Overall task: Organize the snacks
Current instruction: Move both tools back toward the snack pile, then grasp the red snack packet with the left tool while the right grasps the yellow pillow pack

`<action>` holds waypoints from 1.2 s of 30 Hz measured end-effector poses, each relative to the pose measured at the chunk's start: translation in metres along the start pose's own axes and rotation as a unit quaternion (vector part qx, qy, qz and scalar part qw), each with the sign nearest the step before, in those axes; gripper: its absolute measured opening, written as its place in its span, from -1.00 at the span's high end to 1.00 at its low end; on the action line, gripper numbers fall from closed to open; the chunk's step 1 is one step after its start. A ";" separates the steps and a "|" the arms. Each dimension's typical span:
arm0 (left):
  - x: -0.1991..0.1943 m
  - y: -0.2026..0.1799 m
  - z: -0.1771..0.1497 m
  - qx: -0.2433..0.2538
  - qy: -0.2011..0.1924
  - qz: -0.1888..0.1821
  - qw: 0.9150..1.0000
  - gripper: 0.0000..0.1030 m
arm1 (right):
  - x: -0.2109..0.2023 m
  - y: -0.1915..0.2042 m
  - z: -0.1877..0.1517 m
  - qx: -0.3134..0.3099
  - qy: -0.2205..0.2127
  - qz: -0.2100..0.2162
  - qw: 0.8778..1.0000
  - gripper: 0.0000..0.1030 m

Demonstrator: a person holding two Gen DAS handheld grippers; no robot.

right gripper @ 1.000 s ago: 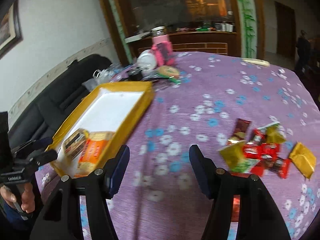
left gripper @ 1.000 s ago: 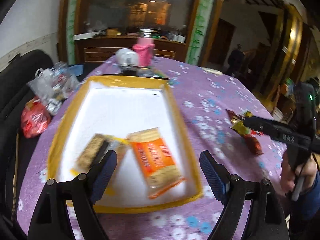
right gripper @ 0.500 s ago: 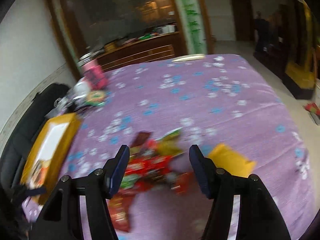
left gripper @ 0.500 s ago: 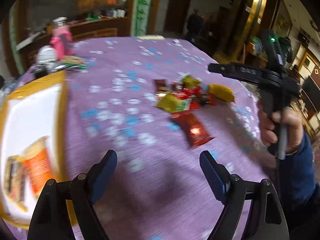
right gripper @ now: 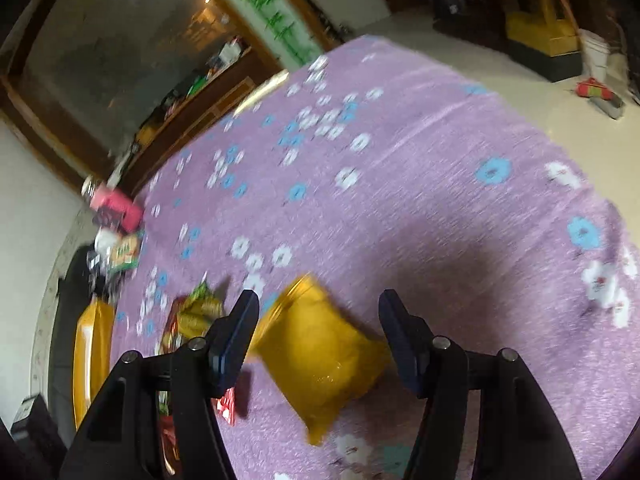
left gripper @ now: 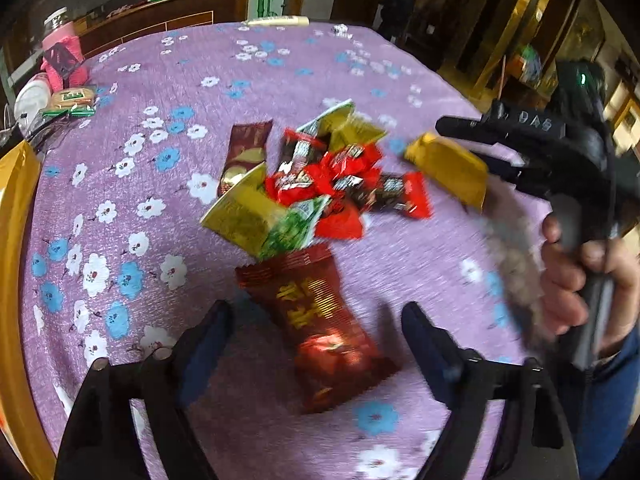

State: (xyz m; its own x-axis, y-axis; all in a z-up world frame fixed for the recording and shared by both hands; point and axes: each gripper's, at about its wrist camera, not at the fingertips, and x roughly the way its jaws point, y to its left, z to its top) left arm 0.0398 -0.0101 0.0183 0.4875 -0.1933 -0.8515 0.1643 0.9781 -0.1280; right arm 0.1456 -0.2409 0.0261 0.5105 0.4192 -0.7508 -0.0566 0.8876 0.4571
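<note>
A: Snacks (left gripper: 320, 184) sit heaped near the middle of the desk (left gripper: 240, 72), on its purple flowered cloth. Everything else I'll place from that heap.

B: What lies nearest to it?

A: A dark red packet (left gripper: 320, 328) with gold lettering lies flat just on the near side of the heap, its far end tucked under a green-and-gold wrapper (left gripper: 264, 220). The left hand-held gripper (left gripper: 316, 336) is over that packet, with the packet lying between its 2 fingers. Its jaws are closing, but the pads are not on the packet; there is cloth showing on both sides.

B: And the right one?

A: To the right of the heap lies a yellow packet (right gripper: 324, 356). The right hand-held gripper (right gripper: 318, 332) straddles it — jaws apart, roughly half spread, the packet lying on the cloth between them. The left finger (right gripper: 236, 336) looks close to the packet's edge, though blur keeps me from saying whether it touches. In the left wrist view the same gripper (left gripper: 460, 132) shows beyond the packet, held by a hand (left gripper: 576, 280) in a blue sleeve.

B: Anything left of the heap?

A: The yellow rim of a tray (left gripper: 16, 240), well apart from the heap. Far left of the heap, at the desk's edge, stand a pink container (left gripper: 64, 56) and a green-labelled pack (left gripper: 74, 100).
</note>
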 end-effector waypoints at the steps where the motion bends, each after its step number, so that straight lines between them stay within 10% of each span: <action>1: 0.000 0.000 0.000 0.013 -0.005 0.012 1.000 -0.38 | 0.000 0.004 -0.002 -0.010 0.007 0.006 1.000 -0.23; 3: -0.002 0.007 -0.003 0.025 -0.011 0.022 0.999 -0.10 | 0.002 0.019 -0.010 -0.038 0.030 0.020 0.999 -0.29; 11: -0.004 0.027 -0.004 0.015 -0.044 0.000 0.999 -0.23 | 0.011 0.054 -0.030 -0.123 0.027 -0.037 0.991 -0.33; 15: 0.000 0.019 -0.004 0.030 -0.053 0.012 0.998 -0.34 | 0.011 0.061 -0.036 -0.160 0.017 -0.094 0.983 0.02; 18: -0.001 0.017 -0.006 0.042 -0.063 0.029 0.997 0.21 | 0.011 0.063 -0.038 -0.173 0.013 -0.107 0.979 0.11; 25: -0.005 0.031 -0.003 0.012 -0.064 -0.006 0.998 0.25 | 0.003 0.061 -0.033 -0.162 -0.017 -0.129 0.978 0.15; 36: -0.021 0.033 0.000 0.005 -0.111 0.005 0.994 0.25 | -0.017 0.083 -0.034 -0.186 -0.087 -0.074 0.976 0.15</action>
State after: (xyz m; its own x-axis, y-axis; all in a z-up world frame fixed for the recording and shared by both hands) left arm 0.0351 0.0262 0.0317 0.6653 -0.1977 -0.7199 0.1664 0.9793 -0.1151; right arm 0.1032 -0.1673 0.0605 0.6721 0.2718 -0.6888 -0.2633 0.9571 0.1208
